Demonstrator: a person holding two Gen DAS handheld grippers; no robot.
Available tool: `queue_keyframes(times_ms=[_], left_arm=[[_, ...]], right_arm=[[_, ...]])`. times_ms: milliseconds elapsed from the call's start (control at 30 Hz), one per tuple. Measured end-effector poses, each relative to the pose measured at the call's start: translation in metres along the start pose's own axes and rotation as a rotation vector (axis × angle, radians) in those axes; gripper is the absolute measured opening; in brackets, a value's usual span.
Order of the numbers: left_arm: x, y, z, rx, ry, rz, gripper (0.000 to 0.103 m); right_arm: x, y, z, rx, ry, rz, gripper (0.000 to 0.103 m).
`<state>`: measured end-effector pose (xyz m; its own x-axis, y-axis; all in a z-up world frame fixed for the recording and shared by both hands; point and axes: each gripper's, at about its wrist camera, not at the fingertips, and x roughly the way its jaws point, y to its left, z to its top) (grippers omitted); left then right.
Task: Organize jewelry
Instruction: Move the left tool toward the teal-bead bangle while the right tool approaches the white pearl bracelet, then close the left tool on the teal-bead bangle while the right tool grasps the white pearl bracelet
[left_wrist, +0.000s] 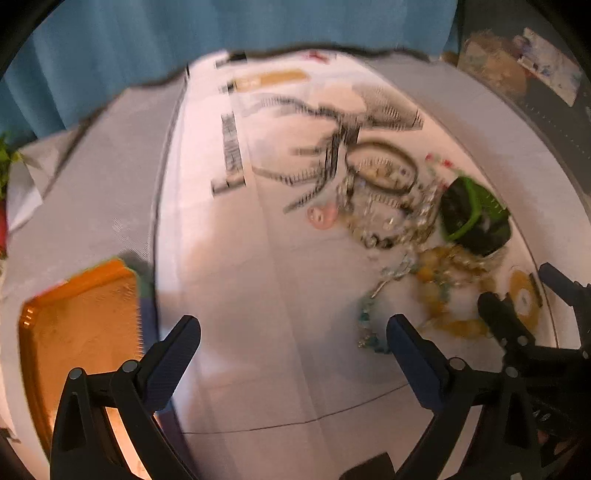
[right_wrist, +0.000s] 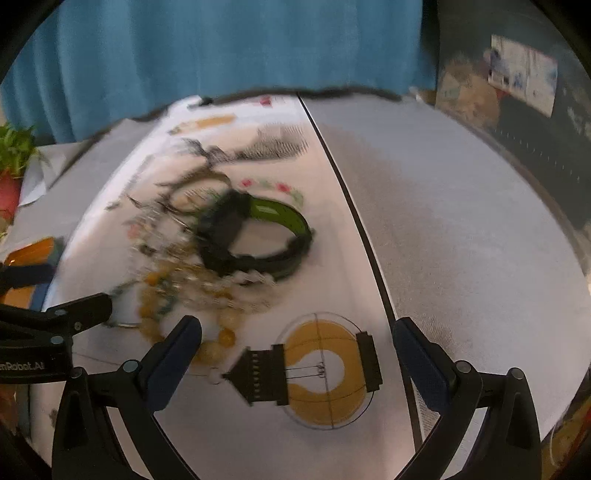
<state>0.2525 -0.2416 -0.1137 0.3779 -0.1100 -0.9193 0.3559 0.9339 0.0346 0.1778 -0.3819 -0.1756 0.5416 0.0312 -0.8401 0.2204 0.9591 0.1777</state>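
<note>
Two grippers, left (left_wrist: 293, 334) and right (right_wrist: 297, 336), fingers spread over tangled beaded jewelry (left_wrist: 399, 218)

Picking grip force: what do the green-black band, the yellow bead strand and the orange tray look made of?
Green-black band: likely rubber or silicone, matte black outside, glossier green inside, holding a thick loop.
Yellow bead strand: translucent chunky beads, glass, resin or stone; blur leaves it open.
Orange tray: seemingly translucent plastic, light glowing through it.

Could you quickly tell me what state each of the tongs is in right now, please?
Left tongs: open, holding nothing, above the white paper.
Right tongs: open, holding nothing, above the printed yellow ring.
</note>
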Motion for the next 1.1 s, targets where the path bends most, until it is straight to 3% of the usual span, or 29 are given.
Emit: queue_keyframes(times_ms=[267,333,400,433,467,500,700,867,967,1100], left_arm=[[-0.003,-0.009,-0.014,0.043,-0.012,-0.060,0.098],[-0.007,-0.015,-0.015,0.064,-0.024,-0.070,0.088],[-0.014,-0.022,-0.017,0.097,-0.036,-0.090,0.059],[-0.017,-0.028,-0.019,0.124,-0.040,-0.100,0.051],[-0.020,-0.033,-0.020,0.146,-0.039,-0.111,0.039],[-0.020,-0.035,-0.020,0.155,-0.037,-0.112,0.037],[-0.020,-0.035,-0.021,0.141,-0.039,-0.115,0.042],[-0.017,-0.031,-0.018,0.126,-0.026,-0.119,0.058],[-0.015,-0.030,-0.017,0.133,-0.021,-0.106,0.065],[-0.012,-0.030,-0.016,0.132,-0.030,-0.103,0.072]], right_arm=[[-0.021,-0.033,-0.032,-0.014,0.000,-0.024,0.103],[-0.026,-0.036,-0.038,-0.015,-0.003,-0.022,0.103],[-0.029,-0.036,-0.042,-0.022,-0.004,-0.016,0.099],[-0.032,-0.035,-0.043,-0.028,-0.009,-0.012,0.095],[-0.035,-0.032,-0.044,-0.049,-0.017,0.005,0.084],[-0.038,-0.029,-0.046,-0.071,-0.022,0.019,0.077],[-0.039,-0.036,-0.041,-0.025,-0.019,0.099,0.082],[-0.034,-0.070,-0.023,0.178,-0.012,0.186,0.082],[-0.025,-0.080,-0.012,0.186,-0.015,0.126,0.082],[-0.012,-0.056,-0.007,-0.051,-0.022,-0.028,0.082]])
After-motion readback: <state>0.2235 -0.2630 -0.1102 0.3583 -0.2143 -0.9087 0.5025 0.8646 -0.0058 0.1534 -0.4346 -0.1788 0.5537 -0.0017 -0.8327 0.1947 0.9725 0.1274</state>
